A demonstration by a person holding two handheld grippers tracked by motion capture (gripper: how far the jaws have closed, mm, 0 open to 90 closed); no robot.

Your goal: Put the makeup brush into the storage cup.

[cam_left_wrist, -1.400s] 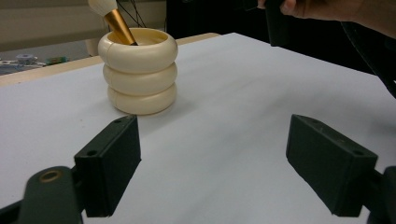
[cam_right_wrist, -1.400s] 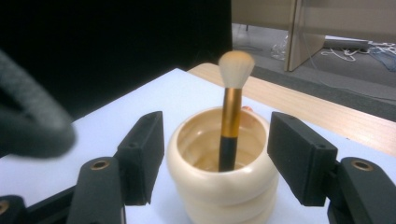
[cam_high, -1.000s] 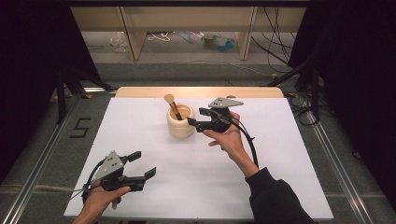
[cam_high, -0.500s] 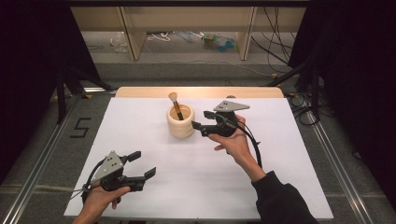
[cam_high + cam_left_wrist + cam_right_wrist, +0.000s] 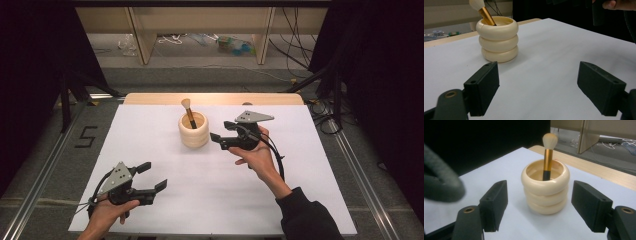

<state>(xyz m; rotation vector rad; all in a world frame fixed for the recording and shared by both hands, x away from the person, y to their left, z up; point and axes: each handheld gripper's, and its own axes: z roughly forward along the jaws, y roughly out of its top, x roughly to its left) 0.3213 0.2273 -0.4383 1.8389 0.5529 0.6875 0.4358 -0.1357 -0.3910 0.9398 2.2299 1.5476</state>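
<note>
The brush (image 5: 188,113) stands in the cream cup (image 5: 193,131) at the tabletop's (image 5: 220,185) far middle, so the placing looks done. The step in hand seems to be clearing away. The right claw (image 5: 220,133) hangs just beside the cup, jaws wide, touching nothing — next it need only draw off without knocking the cup. The left claw (image 5: 152,177) rests near the front edge, wide and empty.
</note>
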